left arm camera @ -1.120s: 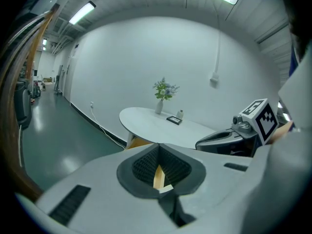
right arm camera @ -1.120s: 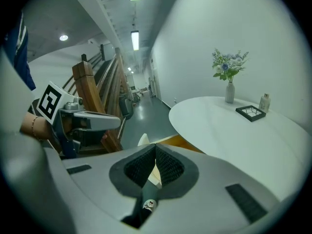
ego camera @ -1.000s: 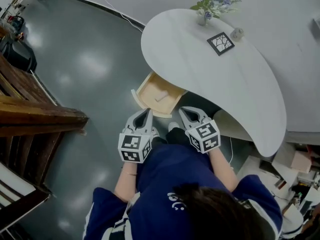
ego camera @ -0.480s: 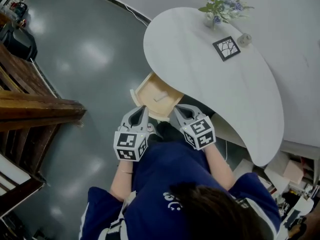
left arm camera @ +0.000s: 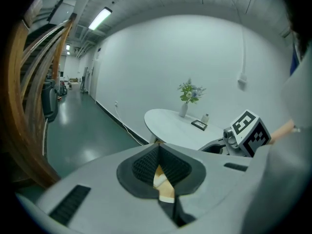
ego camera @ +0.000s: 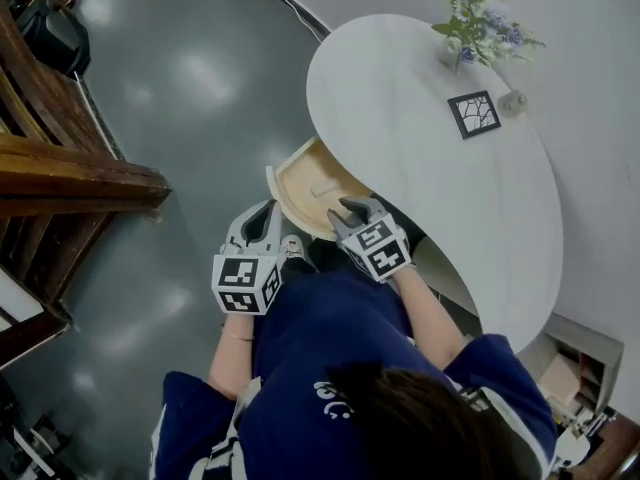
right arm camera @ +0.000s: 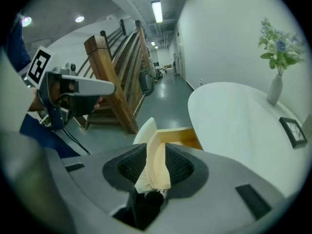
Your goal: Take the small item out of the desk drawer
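Over the front of the drawer [ego camera: 275, 190], your right gripper [ego camera: 352, 206] has just been opening its jaws (rim between them, ungripped); your left gripper [ego camera: 267, 208] sits clenched beside it.

Light: bright, even, from ceiling lamps [right arm camera: 157, 11].
Glare: pale patches on glossy floor [ego camera: 200, 76].
Shadows: faint, soft-edged.
Distortion: fisheye bending, dark corners in both gripper views.

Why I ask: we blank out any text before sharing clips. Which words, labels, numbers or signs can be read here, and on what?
Nothing here can be read as text.
White print on the back of the blue shirt: too blurred to read.
Left marker cube and right marker cube: black-and-white square patterns, no letters.
Framed picture on the table: line pattern, no words.
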Action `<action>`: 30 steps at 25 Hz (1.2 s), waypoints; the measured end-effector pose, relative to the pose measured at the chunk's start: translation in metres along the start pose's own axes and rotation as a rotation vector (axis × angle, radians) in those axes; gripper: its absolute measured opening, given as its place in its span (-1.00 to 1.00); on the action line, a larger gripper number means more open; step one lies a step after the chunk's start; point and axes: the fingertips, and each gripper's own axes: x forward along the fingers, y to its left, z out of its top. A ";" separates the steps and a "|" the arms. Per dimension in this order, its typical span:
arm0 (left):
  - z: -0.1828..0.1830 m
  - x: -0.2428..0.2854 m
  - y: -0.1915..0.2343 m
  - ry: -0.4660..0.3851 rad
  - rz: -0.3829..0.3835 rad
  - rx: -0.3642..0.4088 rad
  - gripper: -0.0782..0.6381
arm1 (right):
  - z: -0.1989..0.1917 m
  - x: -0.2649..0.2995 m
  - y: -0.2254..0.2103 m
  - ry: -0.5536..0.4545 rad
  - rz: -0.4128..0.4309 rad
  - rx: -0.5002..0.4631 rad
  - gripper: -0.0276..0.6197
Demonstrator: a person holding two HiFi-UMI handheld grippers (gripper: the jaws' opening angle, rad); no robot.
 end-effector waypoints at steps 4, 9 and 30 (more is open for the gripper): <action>-0.006 -0.009 0.015 -0.014 0.083 -0.056 -0.77 | -0.010 0.026 0.005 0.085 0.055 -0.080 -0.47; -0.019 -0.022 0.027 0.005 0.161 -0.088 -0.77 | -0.030 0.062 0.009 0.191 0.132 -0.157 -0.40; -0.057 -0.047 0.053 0.086 0.335 -0.168 -0.77 | -0.084 0.163 -0.024 0.498 0.170 -0.526 -0.32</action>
